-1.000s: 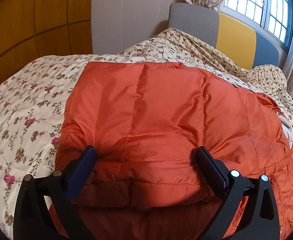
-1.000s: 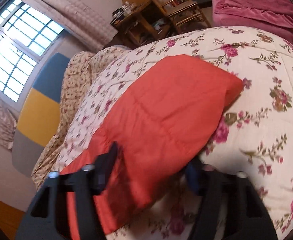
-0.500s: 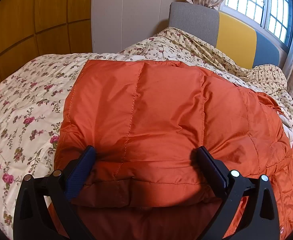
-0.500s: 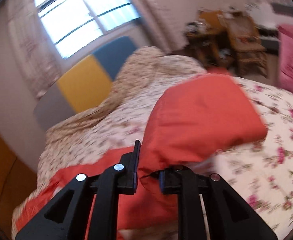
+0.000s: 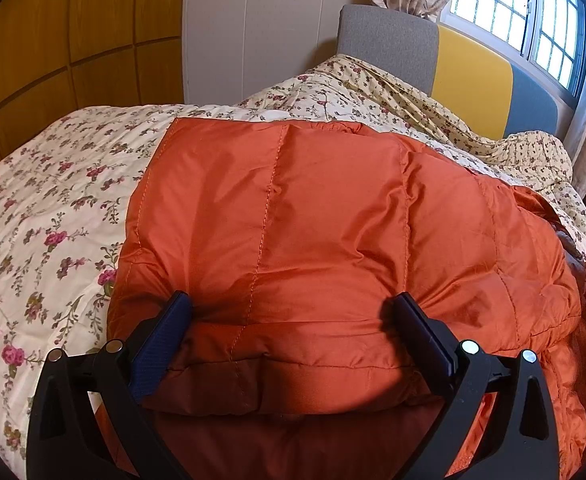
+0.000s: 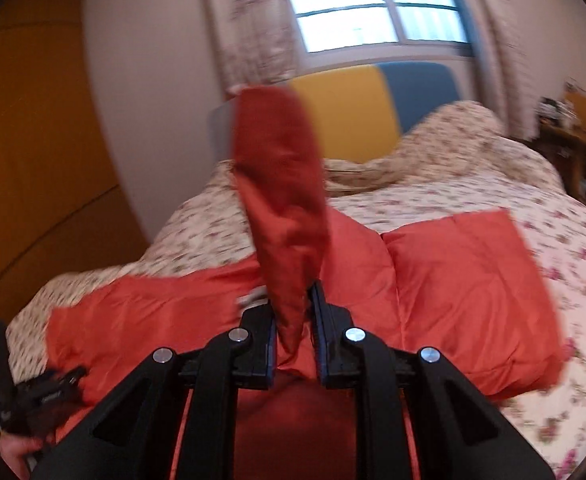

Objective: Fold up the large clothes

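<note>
Wood panelling [image 5: 53, 40] lines the left wall beside a bed covered by a floral quilt [image 5: 45, 216]. The orange padded jacket [image 5: 293, 220] lies spread on that quilt. The left tongs [image 5: 293, 320] stand wide apart, pressing its folded edge. The right tongs [image 6: 293, 320] pinch a raised jacket sleeve [image 6: 285, 184]. Behind stand a yellow-and-blue headboard [image 6: 373, 108] and a curtained window [image 6: 373, 0].

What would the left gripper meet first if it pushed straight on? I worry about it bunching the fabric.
The left gripper, wide open, would press straight into the orange jacket bulging between its fingers.
</note>
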### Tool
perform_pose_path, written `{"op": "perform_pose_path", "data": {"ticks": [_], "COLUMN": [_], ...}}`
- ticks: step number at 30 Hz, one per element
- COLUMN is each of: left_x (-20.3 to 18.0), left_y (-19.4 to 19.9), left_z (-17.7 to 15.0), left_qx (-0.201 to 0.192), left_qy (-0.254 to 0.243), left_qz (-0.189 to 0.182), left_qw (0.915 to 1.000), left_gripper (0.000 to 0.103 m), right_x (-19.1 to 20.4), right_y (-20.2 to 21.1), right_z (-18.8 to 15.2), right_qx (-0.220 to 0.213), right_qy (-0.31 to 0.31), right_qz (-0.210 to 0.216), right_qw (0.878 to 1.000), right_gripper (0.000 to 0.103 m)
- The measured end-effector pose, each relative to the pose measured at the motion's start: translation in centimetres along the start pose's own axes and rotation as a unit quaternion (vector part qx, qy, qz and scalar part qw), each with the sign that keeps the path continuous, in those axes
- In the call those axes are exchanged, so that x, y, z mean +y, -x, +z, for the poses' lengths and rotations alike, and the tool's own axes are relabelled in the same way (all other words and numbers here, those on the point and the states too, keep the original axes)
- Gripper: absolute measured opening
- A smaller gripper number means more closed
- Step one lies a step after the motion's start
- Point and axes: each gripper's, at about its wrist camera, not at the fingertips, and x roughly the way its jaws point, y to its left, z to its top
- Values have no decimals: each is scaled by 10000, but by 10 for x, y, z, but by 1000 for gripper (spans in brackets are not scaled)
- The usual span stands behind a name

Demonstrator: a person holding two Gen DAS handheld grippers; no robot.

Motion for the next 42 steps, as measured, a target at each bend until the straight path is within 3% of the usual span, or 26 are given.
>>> {"op": "perform_pose_path", "data": {"ticks": [4, 10, 16, 21, 24, 27, 29, 30, 31, 32, 36, 38, 40, 42], "left_x": [1, 0, 2, 0, 1, 2, 0, -4, -9, -14, -58, -81, -108, -129], "left_y": [0, 1, 1, 0, 4, 18, 31, 41, 50, 57, 80, 76, 63, 43], "left_z": [0, -1, 0, -1, -1, 1, 2, 4, 6, 9, 25, 34, 41, 45], "left_qx": [0, -3, -5, -20, -86, -216, -369, -489, -600, -694, -1163, -1125, -1005, -801], "left_qy": [1, 7, 13, 41, 85, 165, 186, 223, 239, 225, -85, -313, -628, -1010], "left_qz": [-1, -2, -9, -41, -80, 91, 98, -11, -108, -181, -501, -622, -707, -659], "left_qw": [10000, 10000, 10000, 10000, 9999, 9996, 9991, 9986, 9979, 9972, 9919, 9912, 9904, 9895], "left_gripper": [100, 100, 100, 100, 100, 100, 100, 100, 100, 100, 100, 100, 100, 100], "right_x": [44, 80, 101, 121, 123, 121, 122, 121, 118, 115, 79, 48, 5, -25], "right_y": [-11, -40, -61, -74, -81, -83, -81, -76, -68, -59, -15, 0, 4, -5], "right_z": [-16, -36, -69, -90, -94, -95, -95, -91, -87, -82, -53, -37, -18, -4], "right_qx": [105, 327, 917, 1413, 1627, 1679, 1641, 1580, 1458, 1343, 749, 491, 306, 360], "right_qy": [826, 1752, 2285, 2769, 2810, 2788, 2819, 2811, 2716, 2617, 1998, 1507, 773, 329], "right_qz": [441, 753, 1015, 1298, 1310, 1329, 1342, 1373, 1420, 1463, 1379, 1127, 636, 90], "right_qw": [9956, 9811, 9639, 9415, 9367, 9362, 9357, 9366, 9406, 9445, 9672, 9809, 9945, 9988], "right_gripper": [14, 14, 15, 18, 20, 27, 41, 49, 67, 70, 70, 70, 70, 67]}}
